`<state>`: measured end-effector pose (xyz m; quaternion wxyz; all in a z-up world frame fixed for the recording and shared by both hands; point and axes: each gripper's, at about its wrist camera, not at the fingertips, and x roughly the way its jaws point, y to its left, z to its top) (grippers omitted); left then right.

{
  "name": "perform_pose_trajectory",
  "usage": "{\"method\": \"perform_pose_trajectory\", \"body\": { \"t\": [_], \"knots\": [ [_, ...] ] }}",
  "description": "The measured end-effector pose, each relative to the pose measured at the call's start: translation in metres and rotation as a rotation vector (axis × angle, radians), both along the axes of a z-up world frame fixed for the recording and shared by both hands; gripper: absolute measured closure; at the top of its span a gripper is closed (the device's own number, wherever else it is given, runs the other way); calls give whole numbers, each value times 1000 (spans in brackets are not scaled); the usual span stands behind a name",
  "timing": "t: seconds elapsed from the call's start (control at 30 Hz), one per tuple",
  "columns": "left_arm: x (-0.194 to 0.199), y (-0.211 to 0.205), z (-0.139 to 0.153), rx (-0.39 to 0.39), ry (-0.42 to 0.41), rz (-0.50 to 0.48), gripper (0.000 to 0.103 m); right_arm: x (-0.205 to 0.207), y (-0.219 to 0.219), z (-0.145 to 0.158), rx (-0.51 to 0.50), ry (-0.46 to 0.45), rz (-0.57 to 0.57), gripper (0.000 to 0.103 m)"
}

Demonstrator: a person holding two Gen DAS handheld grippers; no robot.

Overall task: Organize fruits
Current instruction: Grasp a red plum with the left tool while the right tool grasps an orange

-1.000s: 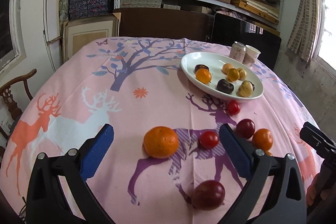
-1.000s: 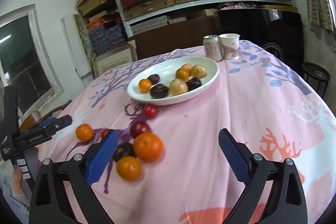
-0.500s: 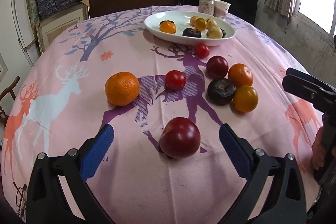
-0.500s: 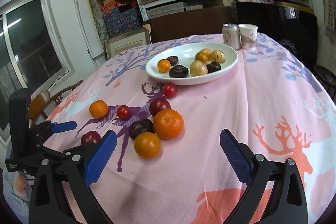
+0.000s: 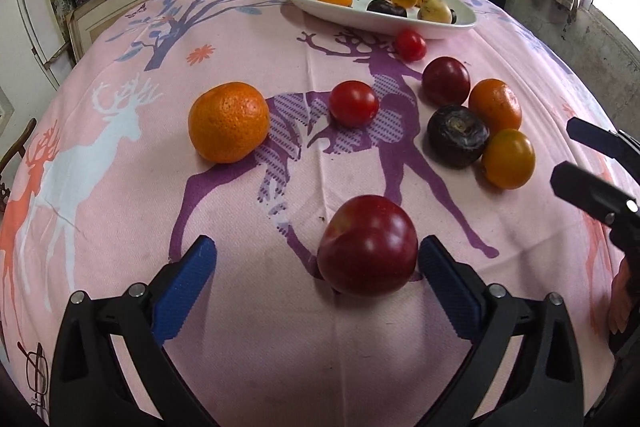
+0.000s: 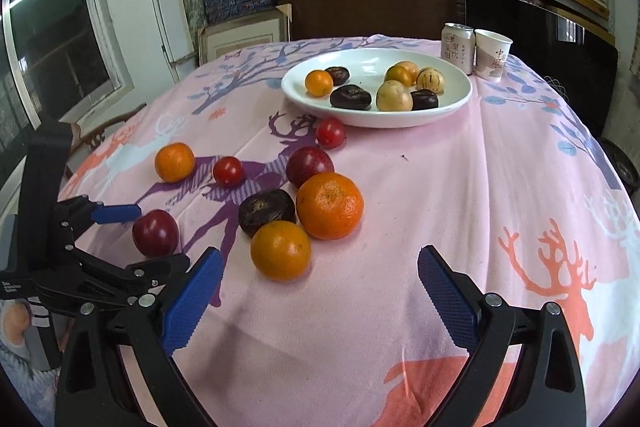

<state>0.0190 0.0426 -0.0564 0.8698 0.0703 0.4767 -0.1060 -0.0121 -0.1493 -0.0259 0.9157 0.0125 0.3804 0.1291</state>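
My left gripper [image 5: 316,267] is open, low over the pink tablecloth, with a dark red plum [image 5: 368,245] between its fingers, close to the right pad; contact is unclear. The plum also shows in the right wrist view [image 6: 155,231]. Beyond lie a large orange [image 5: 228,122], a red tomato [image 5: 353,103], a dark purple fruit [image 5: 457,136], two oranges and another plum. A white plate [image 6: 372,61] at the back holds several fruits. My right gripper [image 6: 320,283] is open and empty, just short of an orange [image 6: 281,249].
A drink can [image 6: 457,43] and a paper cup [image 6: 492,54] stand behind the plate. Chairs, boxes and loaded shelves surround the table. The cloth drops off at the table's rounded edges. The right gripper shows in the left wrist view [image 5: 596,171].
My left gripper has moved forward and down, so the dark red plum now sits between its fingers. My right gripper has come closer to the fruit cluster.
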Motion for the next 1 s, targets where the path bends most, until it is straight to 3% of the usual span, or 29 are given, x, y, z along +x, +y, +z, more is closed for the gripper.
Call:
{"method": "perform_pose_trajectory", "body": {
  "t": [0.07, 0.13, 0.2, 0.4, 0.6, 0.67, 0.8, 1.0],
  "knots": [
    [0, 0, 0, 1, 0, 0, 4, 2, 1, -2, -7, 15, 5, 12],
    [0, 0, 0, 1, 0, 0, 4, 5, 4, -5, -19, 34, 13, 27],
    [0, 0, 0, 2, 0, 0, 4, 8, 7, -8, -25, 54, 24, 37],
    [0, 0, 0, 3, -1, 0, 4, 16, 17, -14, -6, 91, 62, 39],
    [0, 1, 0, -3, -2, -1, 4, 25, 21, -20, 76, 132, 103, 64],
    [0, 3, 2, -26, -7, -5, 4, 27, 15, -21, 127, 141, 104, 66],
    [-5, 9, 10, -149, -47, -17, 4, 28, 2, -22, 212, 149, 80, 66],
    [-4, 8, 12, -127, -61, 14, 4, 30, -2, -23, 228, 156, 64, 66]
  ]
}}
